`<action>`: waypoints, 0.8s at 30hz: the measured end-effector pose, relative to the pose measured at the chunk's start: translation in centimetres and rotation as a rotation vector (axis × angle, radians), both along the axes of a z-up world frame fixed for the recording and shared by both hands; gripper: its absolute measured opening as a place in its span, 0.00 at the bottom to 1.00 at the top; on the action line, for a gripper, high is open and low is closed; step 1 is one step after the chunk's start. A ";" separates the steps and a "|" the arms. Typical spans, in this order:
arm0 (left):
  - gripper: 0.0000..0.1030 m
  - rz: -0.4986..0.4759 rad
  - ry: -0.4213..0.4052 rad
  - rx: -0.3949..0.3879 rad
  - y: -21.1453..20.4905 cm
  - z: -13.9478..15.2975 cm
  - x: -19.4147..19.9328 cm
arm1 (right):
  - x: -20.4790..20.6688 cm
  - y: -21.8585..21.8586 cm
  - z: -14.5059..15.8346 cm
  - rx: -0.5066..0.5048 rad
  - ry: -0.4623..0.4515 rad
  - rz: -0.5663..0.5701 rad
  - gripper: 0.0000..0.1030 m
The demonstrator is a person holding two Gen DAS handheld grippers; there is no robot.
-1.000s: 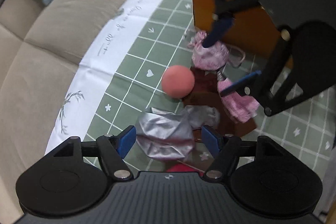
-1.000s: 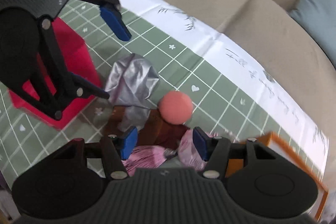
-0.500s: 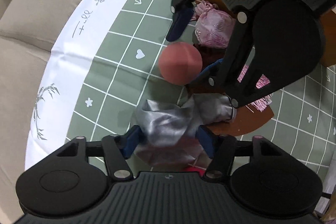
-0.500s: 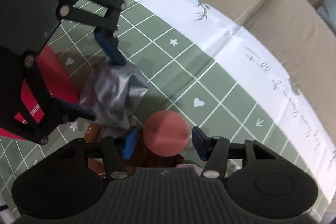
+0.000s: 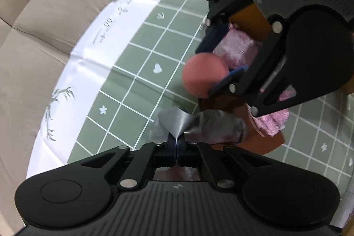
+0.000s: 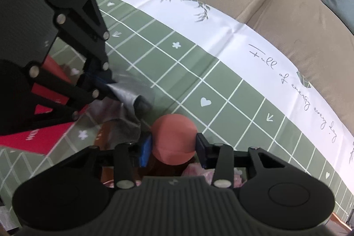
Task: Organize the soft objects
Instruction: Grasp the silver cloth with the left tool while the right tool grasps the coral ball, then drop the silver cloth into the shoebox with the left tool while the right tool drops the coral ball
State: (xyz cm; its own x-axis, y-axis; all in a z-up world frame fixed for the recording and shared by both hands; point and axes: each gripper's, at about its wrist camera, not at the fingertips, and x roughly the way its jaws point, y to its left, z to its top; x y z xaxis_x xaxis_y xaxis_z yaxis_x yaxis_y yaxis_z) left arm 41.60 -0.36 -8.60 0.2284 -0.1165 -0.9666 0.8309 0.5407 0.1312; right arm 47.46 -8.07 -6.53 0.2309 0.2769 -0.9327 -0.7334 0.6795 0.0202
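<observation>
Both grippers work at once, close together over the green checked cloth (image 5: 137,72) spread across a beige sofa (image 5: 44,37).

Left gripper (image 5: 176,145): fingers pinched together on a fold of the silver fabric (image 5: 212,127), almost no gap between the pads. The grip takes only an edge. The rest of the fabric trails rightward over a brown mat (image 5: 263,143). Such a thin pinch suits limp cloth, which gives no body to squeeze.

Right gripper (image 6: 173,147): fingers part-way closed on either side of the coral ball (image 6: 174,138), a blue pad at each flank. The ball seems held across its widest part, likely to keep it from popping out. Whether it is off the cloth cannot be told.

A pink tasselled piece (image 5: 236,50) lies just behind the ball, beside an orange box (image 5: 250,19). A red box (image 6: 46,107) sits near the left gripper, seen in the right wrist view. The two boxes are probably the sorting bins, one on each side, which would explain each gripper taking the item nearest its own box. Which item belongs where is a guess.

Judgement: both grasps look made, with carrying to follow.
</observation>
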 end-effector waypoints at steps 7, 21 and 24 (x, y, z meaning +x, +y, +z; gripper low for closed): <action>0.00 -0.001 -0.067 -0.027 -0.4 5.0 -2.3 | -2.4 -1.6 4.5 0.025 -0.005 0.011 0.41; 0.00 -0.027 -0.194 -0.033 -3.0 13.0 -7.4 | -9.1 -8.0 12.8 0.008 -0.083 -0.017 0.42; 0.00 -0.052 -0.227 -0.056 -4.1 14.7 -9.2 | -10.5 -9.3 13.7 0.001 -0.083 -0.016 0.42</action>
State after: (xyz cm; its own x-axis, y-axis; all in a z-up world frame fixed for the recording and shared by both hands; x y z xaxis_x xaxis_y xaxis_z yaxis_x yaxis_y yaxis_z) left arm 32.43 -4.43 6.07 0.4312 -0.1860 -0.8829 0.8105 0.5098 0.2884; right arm 36.95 -17.41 7.17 0.3121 0.2737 -0.9098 -0.7217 0.6911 -0.0397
